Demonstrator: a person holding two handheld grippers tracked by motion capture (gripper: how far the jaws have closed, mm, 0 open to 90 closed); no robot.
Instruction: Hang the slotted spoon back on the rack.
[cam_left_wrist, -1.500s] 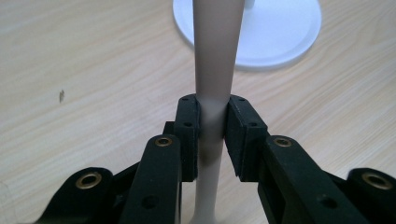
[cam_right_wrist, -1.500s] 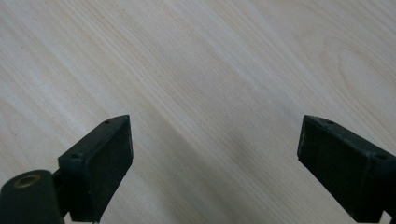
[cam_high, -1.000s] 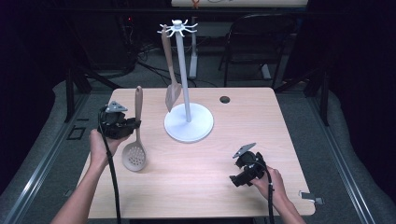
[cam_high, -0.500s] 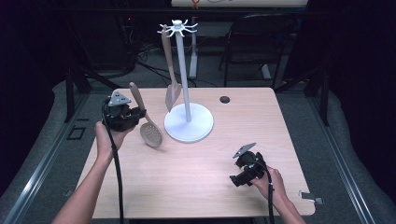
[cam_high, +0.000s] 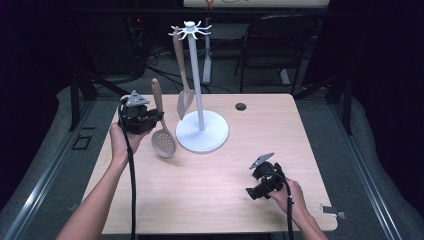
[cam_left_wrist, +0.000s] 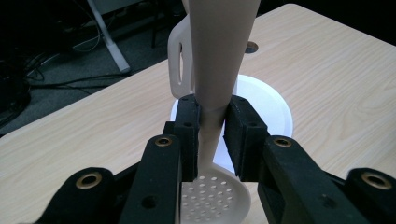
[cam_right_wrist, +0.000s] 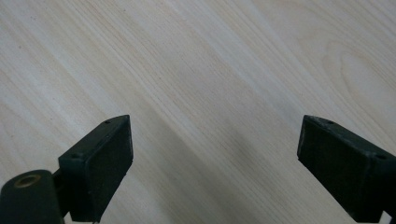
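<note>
Hanging the skimmer (cam_high: 161, 127) on the rack (cam_high: 199, 90) looks like the step in hand. The left gripper (cam_high: 152, 119) has its jaws clenched on the handle low down, just above the perforated bowl, as the left gripper view shows (cam_left_wrist: 212, 130); the skimmer is lifted off the surface (cam_high: 215, 195), handle up and tilted, just beside the rack's round base (cam_high: 202, 132). A slotted turner (cam_high: 182, 75) already hangs from one hook at the top (cam_high: 190, 31), on the side nearest the skimmer.

To do this well, I would raise the handle's top end to hook height before moving inward, and pick a free hook away from the turner so the two do not knock together. Gripping so near the bowl leaves a long lever above the jaws, so slow moves should keep the tip steady. Whether the handle end has a hanging hole cannot be told here.

The right gripper (cam_high: 256, 181) rests over the surface with jaws released and nothing between them; it could steady the base if the rack tips.
</note>
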